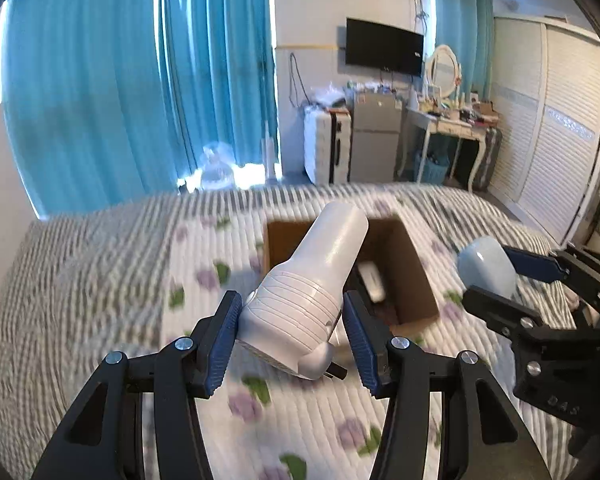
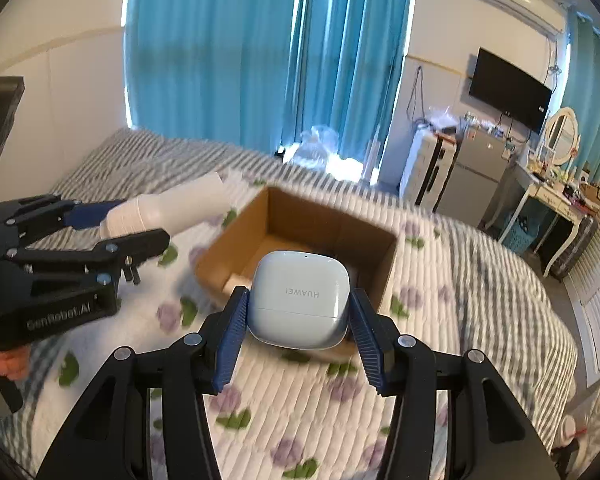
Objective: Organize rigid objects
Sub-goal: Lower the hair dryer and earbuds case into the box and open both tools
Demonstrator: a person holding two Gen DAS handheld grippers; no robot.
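My left tool (image 1: 290, 316) is clamped on a white charger plug (image 1: 308, 288), held above the bed (image 1: 100, 272) near the cardboard box (image 2: 364, 248). My right tool (image 2: 298, 320) is clamped on a pale-blue earbud case (image 2: 298, 300) over the box's near edge.

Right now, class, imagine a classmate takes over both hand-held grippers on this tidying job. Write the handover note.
Left hand-held gripper: shut on the white appliance, held above the quilted bed, its tip pointing toward the cardboard box.
Right hand-held gripper: shut on the earbuds case, held just in front of the box's near wall.
Box: open, sitting on the bed, with at least one white item already inside.
Done: both objects picked up.
Left: lower each into the box and release, probably one at a time to avoid the grippers colliding.
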